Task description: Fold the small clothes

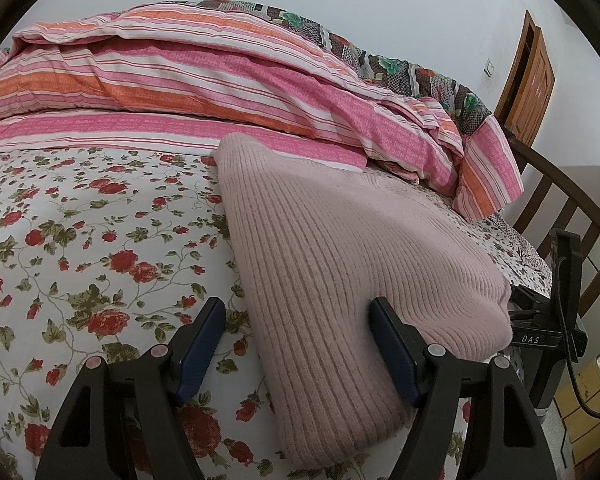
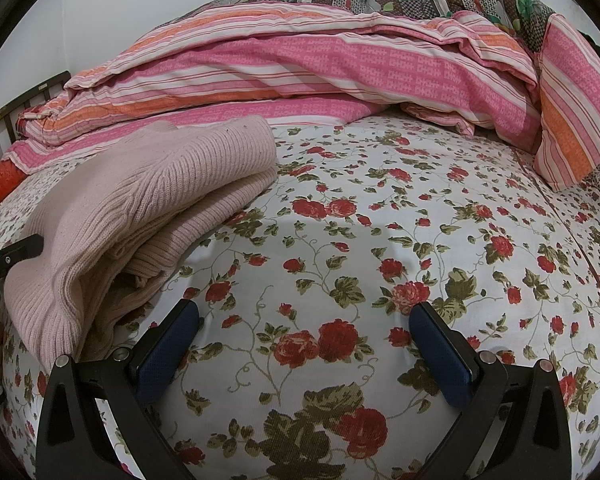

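**A neat pink bundle, and two sets of tongs that could undo it**

Over on the left side, the left gripper (image 1: 296, 344) has its blue-padded fingers spread wide. One finger stands over the floral bedsheet (image 1: 80, 220), the other rests against or just above the ribbed top of the pink knit sweater (image 1: 320, 248); I can't tell whether it actually touches. Nothing is pinched. The sweater lies folded on the sheet, its far end just beside the striped quilt (image 1: 220, 80) heaped along the back of the bed, its near end rounded and puffy.

That puffiness is the worry. From the right wrist view the sweater (image 2: 140, 208) shows several loose layers stacked at its open edge, sagging apart rather than lying flat. If the left tongs nip only the top layer and lift, I'd expect the fold to peel open. A sideways nudge could slide the upper layers off the lower ones, since knit on knit grips poorly. The pads might also snag the ribbing.

To the right, the right gripper (image 2: 304, 340) hangs over bare sheet with its fingers likewise wide apart and holding nothing, the sweater off to its left. If it swings in low it could drag the sheet and wrinkle it under the bundle. The fold looks nearly done to me.
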